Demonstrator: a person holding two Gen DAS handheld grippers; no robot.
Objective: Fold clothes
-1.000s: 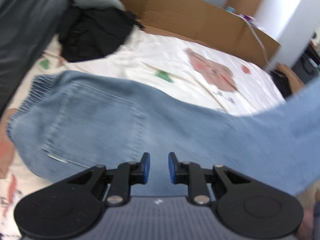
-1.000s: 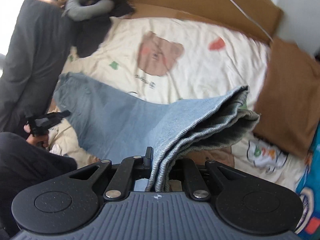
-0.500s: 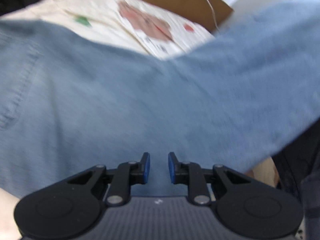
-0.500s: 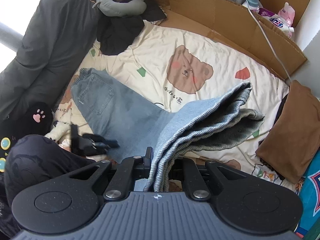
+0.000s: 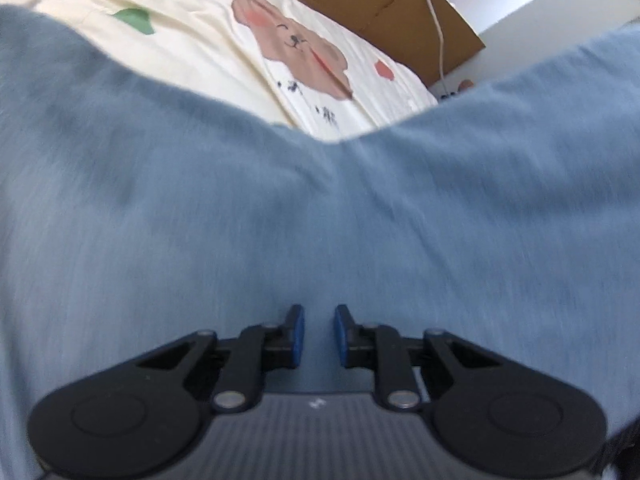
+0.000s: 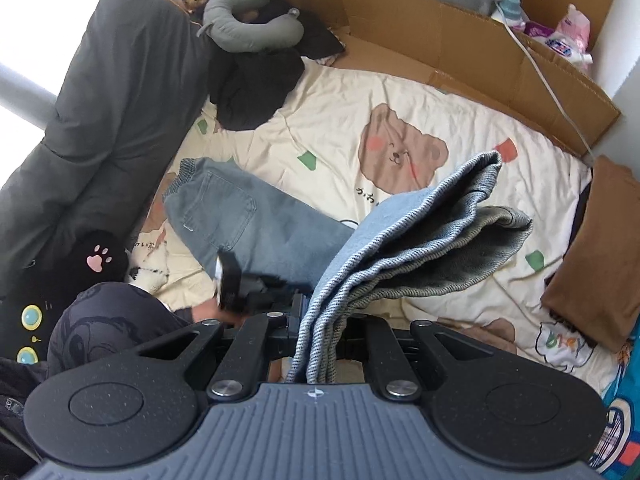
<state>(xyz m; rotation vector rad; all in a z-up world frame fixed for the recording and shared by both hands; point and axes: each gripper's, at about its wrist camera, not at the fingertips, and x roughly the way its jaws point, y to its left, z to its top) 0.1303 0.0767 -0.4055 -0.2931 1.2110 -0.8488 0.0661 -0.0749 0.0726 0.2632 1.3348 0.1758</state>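
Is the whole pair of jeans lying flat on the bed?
No: the right hand-held gripper pinches the hem end of the jeans and holds it raised, while the waistband end lies on the bear-print sheet.

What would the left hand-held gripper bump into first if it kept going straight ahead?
Most likely the blue jeans. The left hand-held gripper points straight at that denim, which fills the view ahead of its narrowly parted jaws. The picture is blurry, so how close it is stays unclear.

Black left gripper (image 5: 319, 334) (silver screws, ribbed grey base) carries blue-padded fingers (image 5: 298, 334).
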